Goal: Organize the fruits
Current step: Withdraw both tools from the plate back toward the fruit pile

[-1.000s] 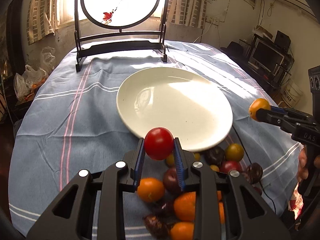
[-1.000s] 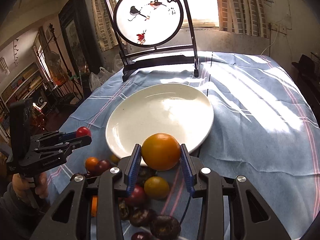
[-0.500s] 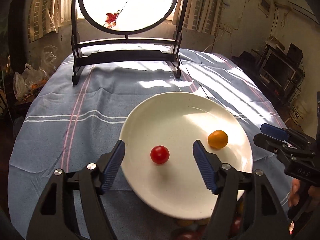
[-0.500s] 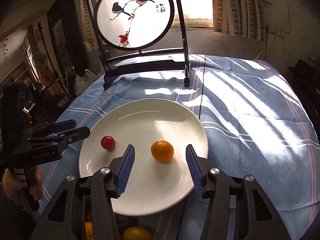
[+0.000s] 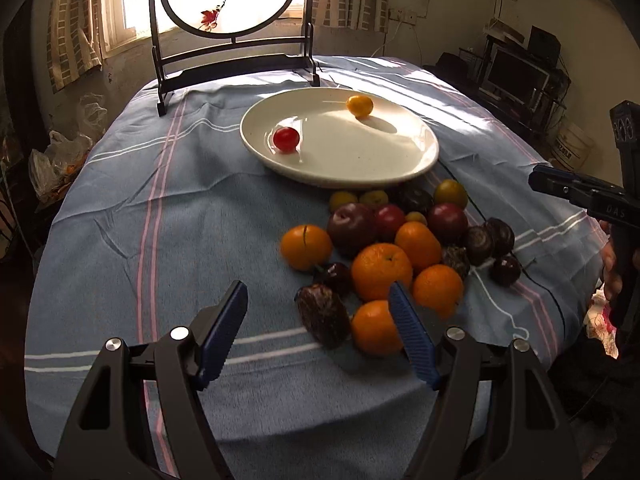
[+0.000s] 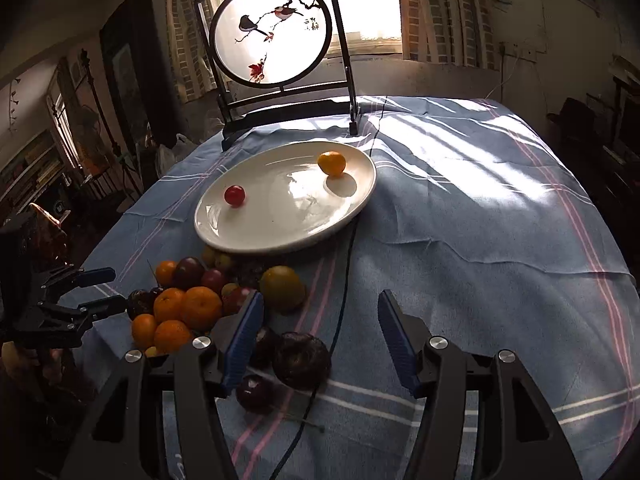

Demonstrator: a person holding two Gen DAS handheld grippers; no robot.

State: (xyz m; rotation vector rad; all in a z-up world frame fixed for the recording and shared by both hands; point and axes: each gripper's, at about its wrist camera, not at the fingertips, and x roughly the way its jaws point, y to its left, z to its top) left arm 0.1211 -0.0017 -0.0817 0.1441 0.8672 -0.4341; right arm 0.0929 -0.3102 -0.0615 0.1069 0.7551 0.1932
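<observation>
My left gripper (image 5: 318, 322) points down over the near part of the table, its blue-padded jaws spread and gripping nothing. My right gripper (image 6: 320, 330) hangs the same way nearer the right edge; its jaws have just been opening and close on nothing. My right hand (image 5: 614, 264) wraps that gripper's handle at the right edge.

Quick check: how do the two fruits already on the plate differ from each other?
The red tomato is deep red; the orange fruit is yellow-orange. The red tomato looks smaller than the orange fruit. The red tomato sits toward the left side of the white plate in shade, the orange fruit near the far rim in sunlight. Both are round, lie loose on the plate, apart, and no gripper touches them.
</observation>
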